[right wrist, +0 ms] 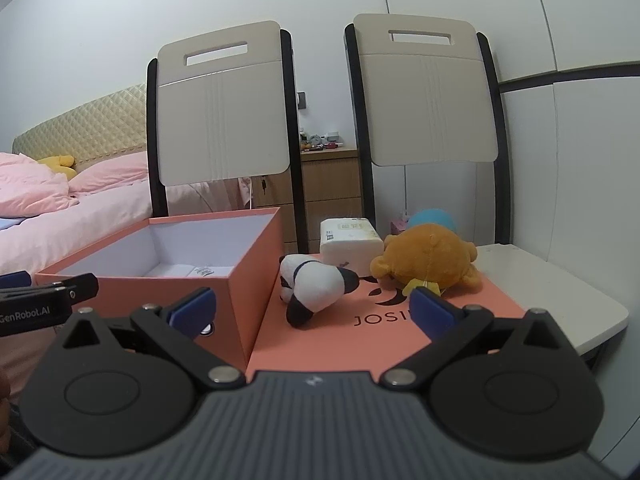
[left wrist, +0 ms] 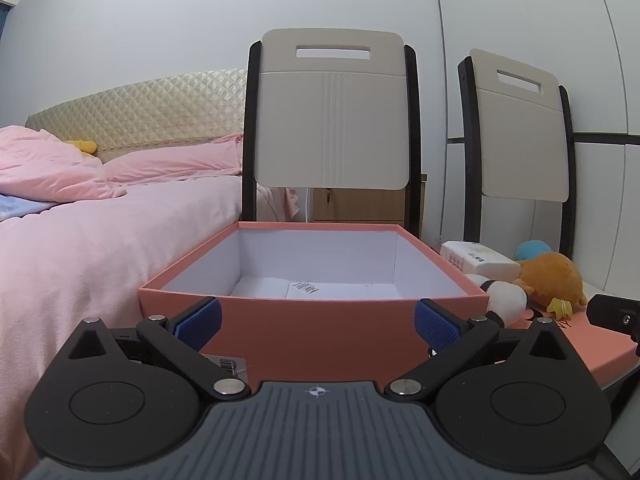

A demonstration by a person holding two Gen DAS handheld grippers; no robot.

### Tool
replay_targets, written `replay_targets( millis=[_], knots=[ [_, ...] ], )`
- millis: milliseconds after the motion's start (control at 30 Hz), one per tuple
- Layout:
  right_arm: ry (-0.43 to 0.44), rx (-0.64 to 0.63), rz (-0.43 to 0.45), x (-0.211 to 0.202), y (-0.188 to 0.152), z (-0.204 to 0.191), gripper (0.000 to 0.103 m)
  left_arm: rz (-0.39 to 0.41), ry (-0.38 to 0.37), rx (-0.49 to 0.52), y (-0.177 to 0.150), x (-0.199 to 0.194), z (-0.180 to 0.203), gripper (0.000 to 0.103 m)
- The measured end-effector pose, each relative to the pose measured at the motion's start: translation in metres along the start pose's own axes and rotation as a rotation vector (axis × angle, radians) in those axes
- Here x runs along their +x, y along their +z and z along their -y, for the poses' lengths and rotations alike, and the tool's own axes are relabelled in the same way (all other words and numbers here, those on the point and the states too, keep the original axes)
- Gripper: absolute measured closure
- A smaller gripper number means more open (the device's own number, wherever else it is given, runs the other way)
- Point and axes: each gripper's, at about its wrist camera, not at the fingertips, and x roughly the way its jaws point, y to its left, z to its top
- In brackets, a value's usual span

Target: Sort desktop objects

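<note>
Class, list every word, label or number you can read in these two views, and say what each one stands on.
"JOSI", cut off by the right gripper: on the pink lid.
"GenRobot.AI": on the left gripper.
Barcode sticker on the box front: too small to read.
Label inside the box: too small.
Print on the tissue pack: blurred.

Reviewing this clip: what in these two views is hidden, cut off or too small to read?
- Blue plush: right wrist view, mostly behind the orange plush; its shape is unclear.
- Lid lettering: right wrist view, cut off by the right claw.
- Label in the box: left wrist view, too small to read.
- Box floor: both views, near part hidden by the box's front wall.
- Items on the cabinet: too small to identify.
</note>
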Motion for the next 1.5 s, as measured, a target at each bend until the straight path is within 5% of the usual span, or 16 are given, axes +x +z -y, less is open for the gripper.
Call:
replay_targets(
  millis=[733,1500],
  knots=[
    [0.070,0.052,0.091,-0.011,0.001,0.004,0.000,-0.007,0.034,0.009,0.003,0.004,0.005,0.000],
    [0.007,0.028,0.076,0.012,0.006,0.007,0.000,0.032,0.057,-0.002,0.005,0.003,0.006,0.000]
  ],
)
